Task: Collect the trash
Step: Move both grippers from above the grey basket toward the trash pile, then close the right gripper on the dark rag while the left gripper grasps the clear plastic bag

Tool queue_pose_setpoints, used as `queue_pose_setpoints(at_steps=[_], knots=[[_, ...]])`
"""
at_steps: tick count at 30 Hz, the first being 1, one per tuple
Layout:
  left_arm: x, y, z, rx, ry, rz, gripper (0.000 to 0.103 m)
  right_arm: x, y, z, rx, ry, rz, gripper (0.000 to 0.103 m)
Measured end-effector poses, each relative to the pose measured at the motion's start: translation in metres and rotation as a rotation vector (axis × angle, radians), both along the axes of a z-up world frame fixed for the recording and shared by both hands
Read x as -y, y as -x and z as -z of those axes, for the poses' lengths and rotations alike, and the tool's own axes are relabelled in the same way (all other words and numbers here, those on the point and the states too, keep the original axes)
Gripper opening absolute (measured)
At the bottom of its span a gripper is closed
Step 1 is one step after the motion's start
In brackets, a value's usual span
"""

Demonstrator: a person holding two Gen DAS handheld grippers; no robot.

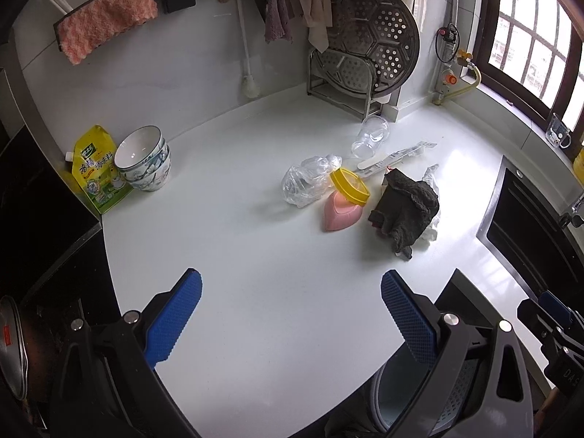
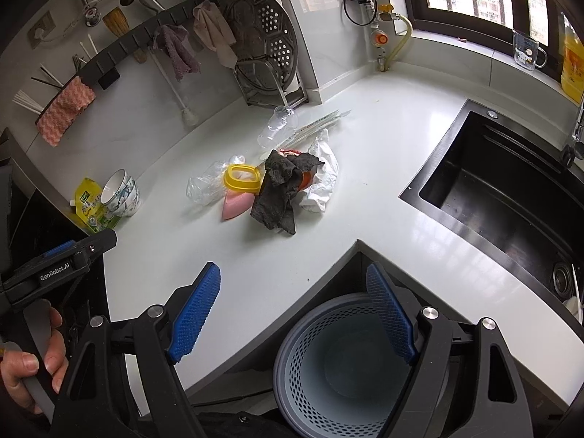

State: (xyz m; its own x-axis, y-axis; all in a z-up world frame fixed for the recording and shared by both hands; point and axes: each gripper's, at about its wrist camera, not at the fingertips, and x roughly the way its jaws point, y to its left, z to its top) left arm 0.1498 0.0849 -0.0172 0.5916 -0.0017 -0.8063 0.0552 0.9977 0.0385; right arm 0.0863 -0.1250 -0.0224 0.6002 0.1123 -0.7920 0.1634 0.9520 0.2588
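Note:
A pile of trash lies mid-counter: a crumpled clear plastic bag (image 1: 310, 180) (image 2: 204, 184), a yellow-rimmed lid (image 1: 349, 181) (image 2: 244, 178) on a pink heart-shaped dish (image 1: 339, 213) (image 2: 235, 206), a dark grey rag (image 1: 405, 210) (image 2: 281, 193) over white crumpled paper (image 2: 323, 179), a clear plastic cup (image 1: 370, 137) (image 2: 277, 124) and a long wrapper (image 1: 396, 157) (image 2: 317, 124). A grey perforated bin (image 2: 343, 365) (image 1: 398, 394) stands below the counter edge. My left gripper (image 1: 290, 314) hovers open, short of the pile. My right gripper (image 2: 294, 310) hangs open above the bin's rim.
Stacked bowls (image 1: 144, 160) and a yellow refill pouch (image 1: 96, 171) stand at the left by the wall. A steamer rack (image 1: 368, 40) leans at the back. A black sink (image 2: 511, 189) lies to the right. A hand (image 2: 33, 361) holds the left gripper's handle.

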Motion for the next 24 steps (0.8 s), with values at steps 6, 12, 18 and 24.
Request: queue_pose_setpoints(at_steps=[6, 12, 18, 24], knots=[[-0.009, -0.053, 0.026, -0.024, 0.003, 0.066, 0.097, -0.001, -0.043, 0.024, -0.048, -0.008, 0.06, 0.079], [-0.014, -0.099, 0.058, -0.06, 0.016, 0.133, 0.097, -0.007, -0.086, 0.048, -0.082, -0.014, 0.099, 0.079], [-0.018, -0.136, 0.082, -0.068, 0.04, 0.179, 0.097, -0.013, -0.122, 0.073, -0.128, -0.05, 0.138, 0.079], [-0.02, -0.164, 0.101, -0.078, 0.057, 0.198, 0.097, -0.023, -0.147, 0.094, -0.16, -0.068, 0.189, 0.078]])
